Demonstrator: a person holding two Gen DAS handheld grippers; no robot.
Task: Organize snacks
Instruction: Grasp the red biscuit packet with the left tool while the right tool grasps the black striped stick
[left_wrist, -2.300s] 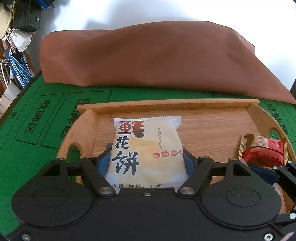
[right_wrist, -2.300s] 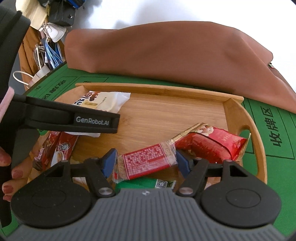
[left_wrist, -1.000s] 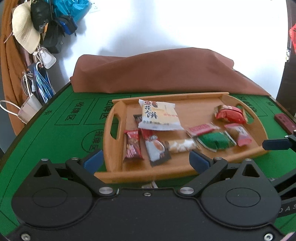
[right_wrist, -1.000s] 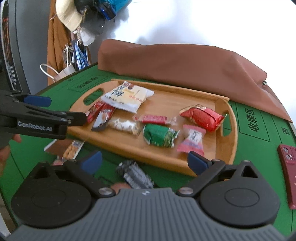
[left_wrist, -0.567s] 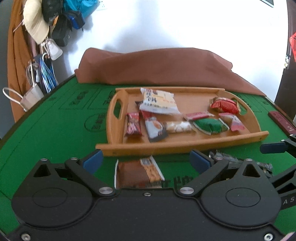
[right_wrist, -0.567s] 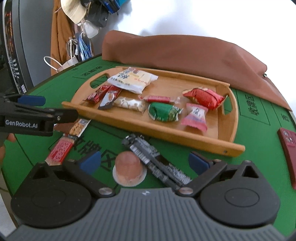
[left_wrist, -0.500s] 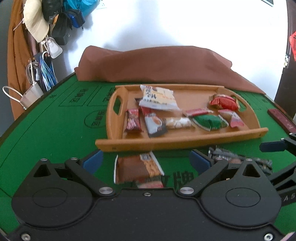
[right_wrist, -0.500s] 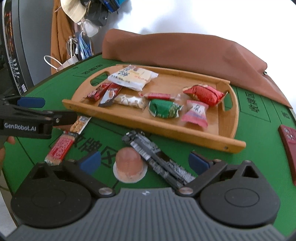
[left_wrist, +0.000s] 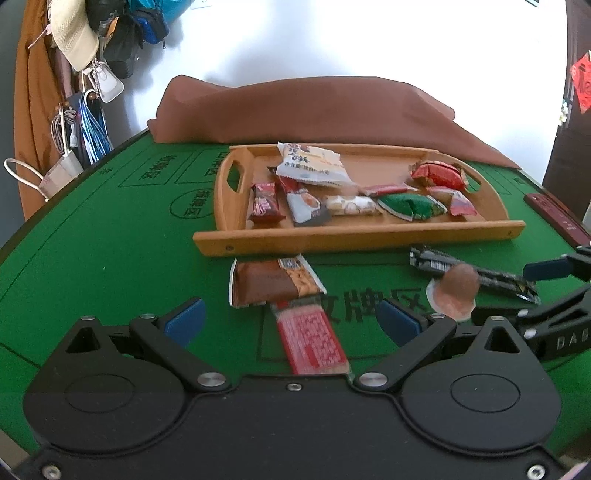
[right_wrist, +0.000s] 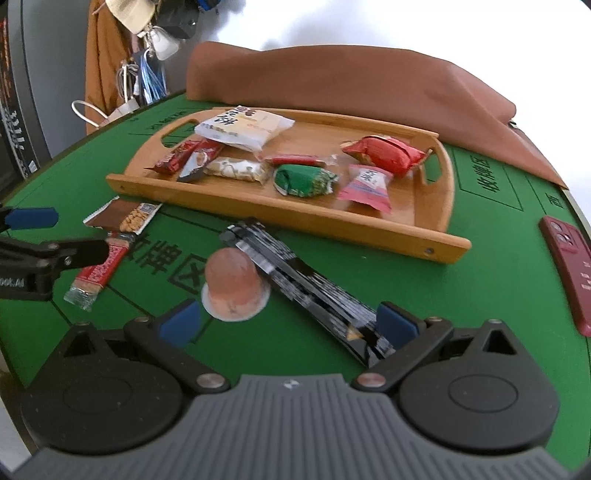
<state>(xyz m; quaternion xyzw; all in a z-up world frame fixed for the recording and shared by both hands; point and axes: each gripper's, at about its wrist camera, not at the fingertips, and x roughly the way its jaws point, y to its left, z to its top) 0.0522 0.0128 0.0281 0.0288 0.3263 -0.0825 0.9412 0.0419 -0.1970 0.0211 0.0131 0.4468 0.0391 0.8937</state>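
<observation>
A wooden tray holds several snacks, among them a white pastry packet, a red packet and a green packet. On the green table in front of it lie a brown packet, a red bar, a pink jelly cup and a black packet. My left gripper is open above the red bar. My right gripper is open, between the jelly cup and the black packet.
A brown cloth heap lies behind the tray. A dark red phone lies on the table at the right. Bags and a hat hang at the left beyond the table's edge.
Both grippers have let go of their snacks in the tray, opened and pulled back toward the table's near side. The loose snacks in front of the tray now lie close under them.
</observation>
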